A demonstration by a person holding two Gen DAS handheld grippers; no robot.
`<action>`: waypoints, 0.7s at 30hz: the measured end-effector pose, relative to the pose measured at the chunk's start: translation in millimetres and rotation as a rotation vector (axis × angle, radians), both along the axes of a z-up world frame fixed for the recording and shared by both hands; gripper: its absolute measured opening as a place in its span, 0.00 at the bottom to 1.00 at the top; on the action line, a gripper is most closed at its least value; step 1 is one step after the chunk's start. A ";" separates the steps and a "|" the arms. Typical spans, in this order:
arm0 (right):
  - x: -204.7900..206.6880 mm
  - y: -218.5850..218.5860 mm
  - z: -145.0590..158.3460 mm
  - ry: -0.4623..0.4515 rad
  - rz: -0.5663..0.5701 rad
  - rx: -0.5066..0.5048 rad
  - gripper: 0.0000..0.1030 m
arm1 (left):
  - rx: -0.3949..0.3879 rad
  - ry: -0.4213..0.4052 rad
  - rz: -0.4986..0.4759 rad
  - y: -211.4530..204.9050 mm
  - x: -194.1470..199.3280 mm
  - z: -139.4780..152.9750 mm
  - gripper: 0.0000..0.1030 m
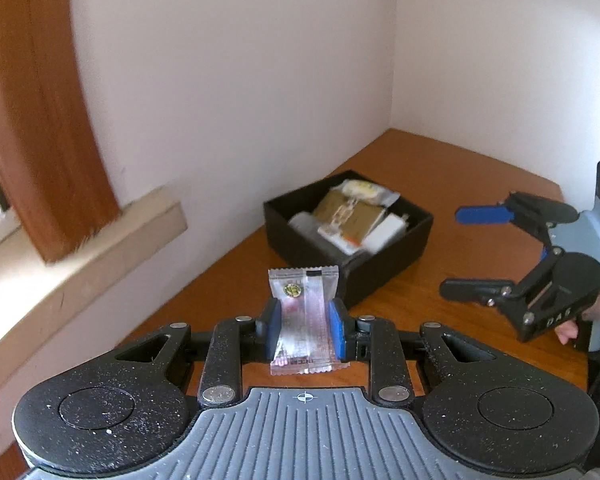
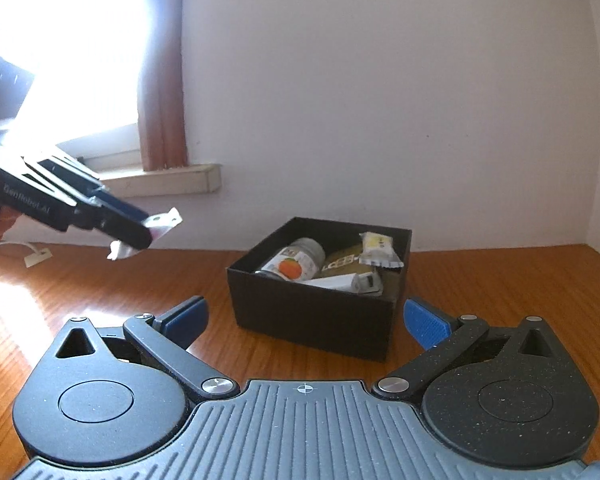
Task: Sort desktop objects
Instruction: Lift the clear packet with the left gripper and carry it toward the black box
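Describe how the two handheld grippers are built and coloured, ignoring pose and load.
Both look alike: the left gripper and right gripper have speckled black linkage arms with silver pivot pins, two round black discs, a ribbed grey centre plate bearing a crosshair mark, and blue ribbed finger pads. White lettering marks the bodies.

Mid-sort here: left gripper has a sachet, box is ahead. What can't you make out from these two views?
- Sachet print: blurred, left wrist view; mostly behind the left gripper in the right wrist view.
- Black box floor: covered by the jar and packets, both views.
- Box contents: motion-blurred, left wrist view.
- Right gripper body: cut off by the left wrist view's right edge.
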State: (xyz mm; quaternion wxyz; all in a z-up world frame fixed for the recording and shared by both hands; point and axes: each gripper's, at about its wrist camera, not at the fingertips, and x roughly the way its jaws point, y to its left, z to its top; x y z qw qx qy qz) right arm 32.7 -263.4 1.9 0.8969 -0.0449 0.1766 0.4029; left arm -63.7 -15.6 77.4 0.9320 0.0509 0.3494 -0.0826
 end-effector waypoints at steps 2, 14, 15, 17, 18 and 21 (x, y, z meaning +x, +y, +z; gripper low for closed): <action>-0.2 -0.6 -2.1 0.007 0.007 0.000 1.00 | -0.002 0.008 0.010 4.6 -2.5 -4.8 0.27; -1.4 0.6 -4.6 0.002 -0.004 0.002 1.00 | 0.003 0.035 0.032 12.7 2.2 -19.0 0.27; -1.4 0.6 -4.6 0.002 -0.004 0.000 1.00 | 0.002 0.034 0.031 12.4 3.1 -19.0 0.27; -1.4 0.5 -4.5 0.001 -0.006 -0.004 1.00 | -0.004 0.030 0.027 10.4 7.2 -17.8 0.27; -1.6 0.1 -4.4 -0.001 -0.009 -0.004 1.00 | -0.008 0.023 0.025 8.8 10.0 -16.2 0.27; -1.7 -2.1 -4.0 -0.007 -0.025 0.004 1.00 | -0.038 0.001 0.016 3.2 24.2 -9.5 0.27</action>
